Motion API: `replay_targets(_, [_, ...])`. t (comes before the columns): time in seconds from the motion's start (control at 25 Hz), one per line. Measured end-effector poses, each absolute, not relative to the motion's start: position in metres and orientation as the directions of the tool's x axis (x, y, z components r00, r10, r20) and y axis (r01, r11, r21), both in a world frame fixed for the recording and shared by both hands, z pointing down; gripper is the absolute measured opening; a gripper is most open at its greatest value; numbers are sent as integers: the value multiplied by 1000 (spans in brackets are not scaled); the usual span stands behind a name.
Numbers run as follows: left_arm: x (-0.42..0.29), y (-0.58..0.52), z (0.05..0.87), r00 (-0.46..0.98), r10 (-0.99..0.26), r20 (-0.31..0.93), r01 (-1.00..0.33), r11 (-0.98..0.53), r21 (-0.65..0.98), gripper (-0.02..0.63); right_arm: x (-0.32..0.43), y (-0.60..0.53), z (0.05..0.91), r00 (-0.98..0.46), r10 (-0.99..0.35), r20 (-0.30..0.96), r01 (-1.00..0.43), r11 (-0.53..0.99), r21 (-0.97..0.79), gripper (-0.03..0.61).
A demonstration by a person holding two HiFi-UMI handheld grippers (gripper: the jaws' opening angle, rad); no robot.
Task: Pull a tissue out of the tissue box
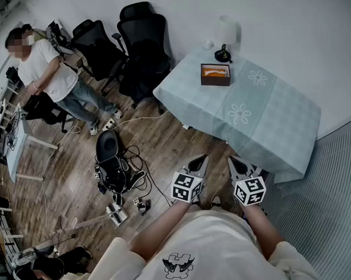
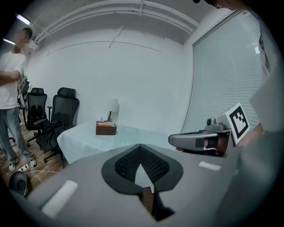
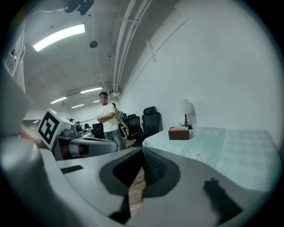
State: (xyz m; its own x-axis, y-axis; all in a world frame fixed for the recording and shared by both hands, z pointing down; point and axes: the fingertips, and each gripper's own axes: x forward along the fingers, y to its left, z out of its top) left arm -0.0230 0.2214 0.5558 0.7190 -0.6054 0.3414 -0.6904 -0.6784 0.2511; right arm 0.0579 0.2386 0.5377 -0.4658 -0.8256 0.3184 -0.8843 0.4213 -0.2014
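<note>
A brown tissue box (image 1: pixel 215 74) with an orange top stands near the far edge of a table (image 1: pixel 266 116) under a pale teal flowered cloth. It also shows small in the left gripper view (image 2: pixel 106 128) and the right gripper view (image 3: pixel 179 133). Both grippers are held side by side close to the body, short of the table's near corner and far from the box. My left gripper (image 1: pixel 201 160) (image 2: pixel 141 153) has its jaws together with nothing in them. My right gripper (image 1: pixel 234 161) (image 3: pixel 142 153) is likewise shut and empty.
A lamp (image 1: pixel 223 37) stands behind the box. Black office chairs (image 1: pixel 138 46) crowd the table's left end. A person (image 1: pixel 46 66) stands at far left. Cables and a black device (image 1: pixel 110 156) lie on the wooden floor. Blinds (image 1: pixel 332 188) run along the right.
</note>
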Motion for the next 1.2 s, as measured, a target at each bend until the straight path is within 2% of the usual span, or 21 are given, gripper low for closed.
replay_targets(0.6, [-24, 220, 561, 723, -600, 341, -686, -684, 251, 6, 57, 238, 544, -453, -832, 320, -891, 408, -198, 5])
replay_targets(0.76, [-27, 219, 565, 728, -594, 342, -681, -685, 259, 6, 56, 235, 548, -454, -836, 307, -885, 385, -260, 5])
replay_targets(1.2, [-72, 199, 577, 740, -580, 339, -669, -686, 285, 6, 10, 220, 572, -444, -815, 372, -894, 376, -243, 6])
